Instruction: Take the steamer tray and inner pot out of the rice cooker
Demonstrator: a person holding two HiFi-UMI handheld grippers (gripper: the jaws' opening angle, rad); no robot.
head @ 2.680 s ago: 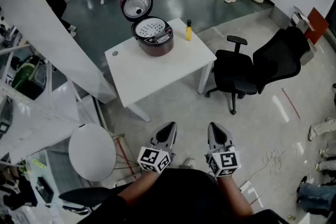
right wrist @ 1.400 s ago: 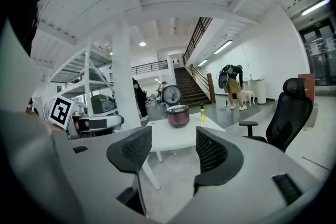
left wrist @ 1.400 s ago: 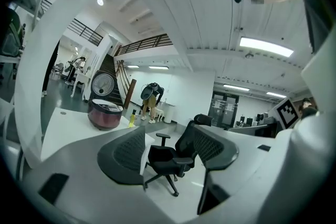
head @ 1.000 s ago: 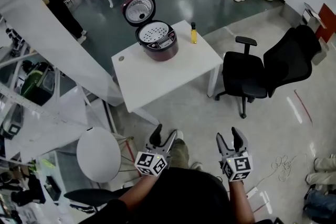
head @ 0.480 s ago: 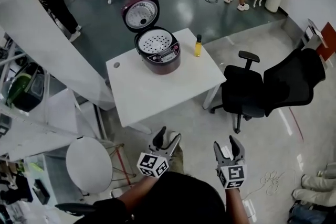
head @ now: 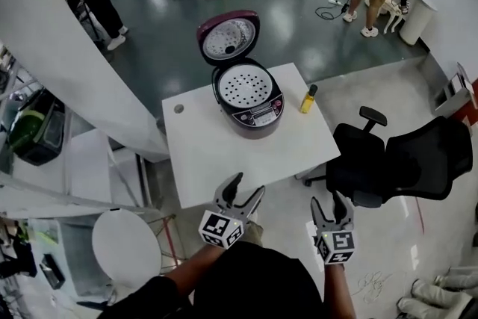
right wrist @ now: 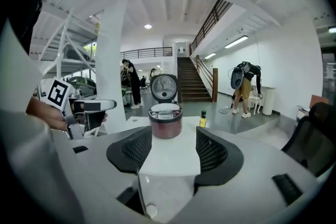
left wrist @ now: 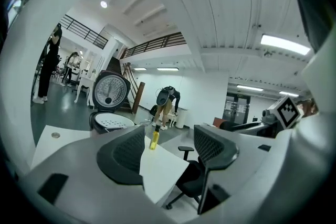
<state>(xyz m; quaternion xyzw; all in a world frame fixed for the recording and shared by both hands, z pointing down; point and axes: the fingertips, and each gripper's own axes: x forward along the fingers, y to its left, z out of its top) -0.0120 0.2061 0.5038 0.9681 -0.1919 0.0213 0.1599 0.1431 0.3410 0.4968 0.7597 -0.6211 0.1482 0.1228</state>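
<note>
A maroon rice cooker [head: 250, 107] stands at the far side of a white table [head: 224, 153] with its lid up. A perforated white steamer tray [head: 245, 87] sits in its top; the inner pot is hidden below it. The cooker [right wrist: 166, 119] also faces me in the right gripper view, and shows as the cooker [left wrist: 107, 107] at the left of the left gripper view. My left gripper [head: 243, 194] and right gripper [head: 332, 207] are both open and empty, held short of the table's near edge.
A small yellow bottle [head: 307, 99] stands right of the cooker. A black office chair [head: 396, 164] is to the table's right. A round white stool [head: 125, 246] sits at the lower left. People stand far off by the stairs.
The view has come closer to the table. Both grippers went from shut to open and now sit just before the table's near edge.
</note>
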